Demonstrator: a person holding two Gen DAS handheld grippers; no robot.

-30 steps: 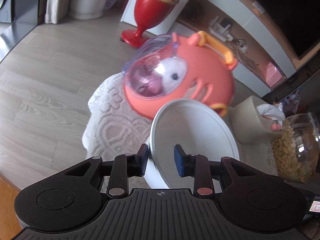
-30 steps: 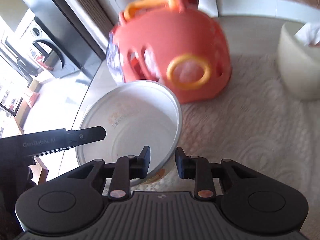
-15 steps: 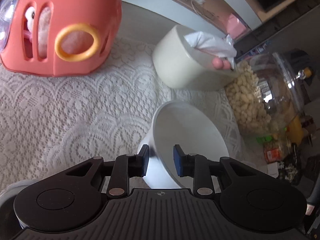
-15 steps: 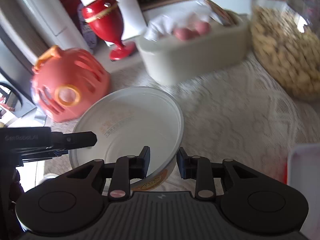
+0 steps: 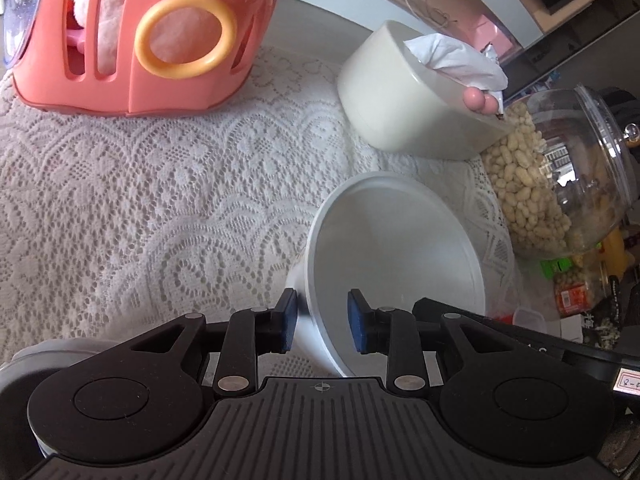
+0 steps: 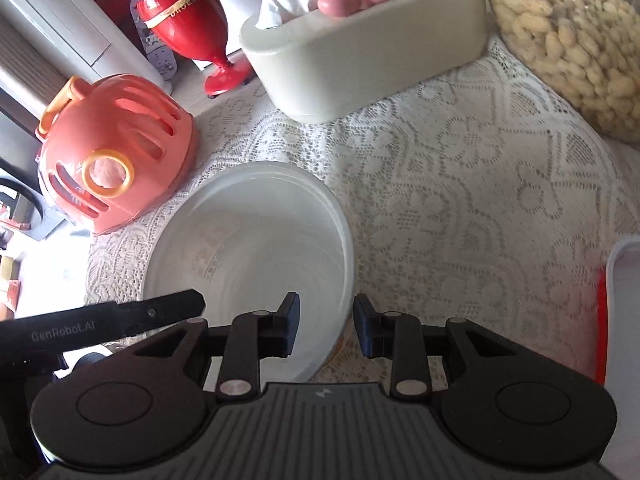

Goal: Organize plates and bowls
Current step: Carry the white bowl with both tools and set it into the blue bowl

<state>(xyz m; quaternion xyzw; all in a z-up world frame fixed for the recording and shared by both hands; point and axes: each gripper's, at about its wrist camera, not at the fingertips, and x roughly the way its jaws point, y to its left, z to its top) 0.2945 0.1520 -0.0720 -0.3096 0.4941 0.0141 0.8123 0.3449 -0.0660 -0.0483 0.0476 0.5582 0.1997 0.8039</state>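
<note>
While both grippers clamp the bowl (image 6: pixel 248 240), one arm reads "GenRoboLAI".

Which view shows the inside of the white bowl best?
The right wrist view: it looks down into the white bowl, showing its floor. The left wrist view shows the bowl tilted, only its inner wall.

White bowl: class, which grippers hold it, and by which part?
Both. The left gripper and right gripper each pinch the rim wall of the white bowl, on opposite sides.
</note>
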